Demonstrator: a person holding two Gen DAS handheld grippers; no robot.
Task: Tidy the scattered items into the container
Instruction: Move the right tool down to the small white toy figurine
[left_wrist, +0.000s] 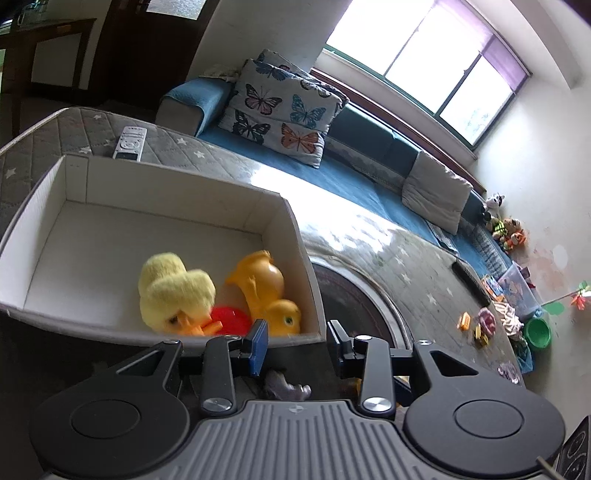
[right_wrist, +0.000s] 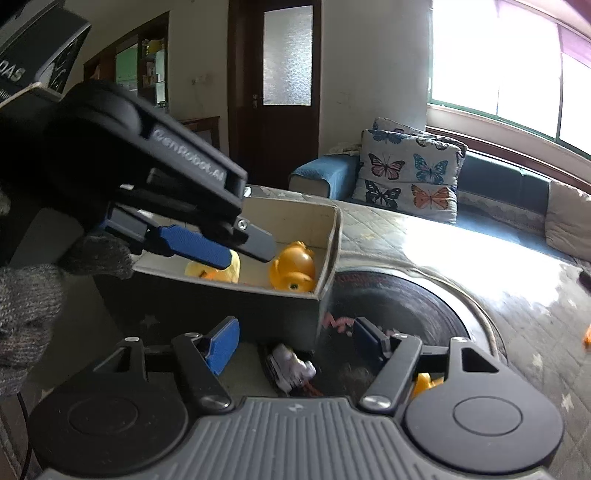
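Observation:
An open cardboard box with a white inside holds a yellow plush duck, an orange plastic duck and a red disc. My left gripper is open at the box's near rim with nothing between its fingers. The right wrist view shows the left gripper reaching over the box, above the plush duck and beside the orange duck. My right gripper stands open just outside the box's near wall. A small white-and-grey toy lies below its jaws, untouched.
A gloved hand holds the left gripper. A remote lies on the grey quilted cover behind the box. A dark round disc sits right of the box. Small toys and a green bowl are scattered at far right.

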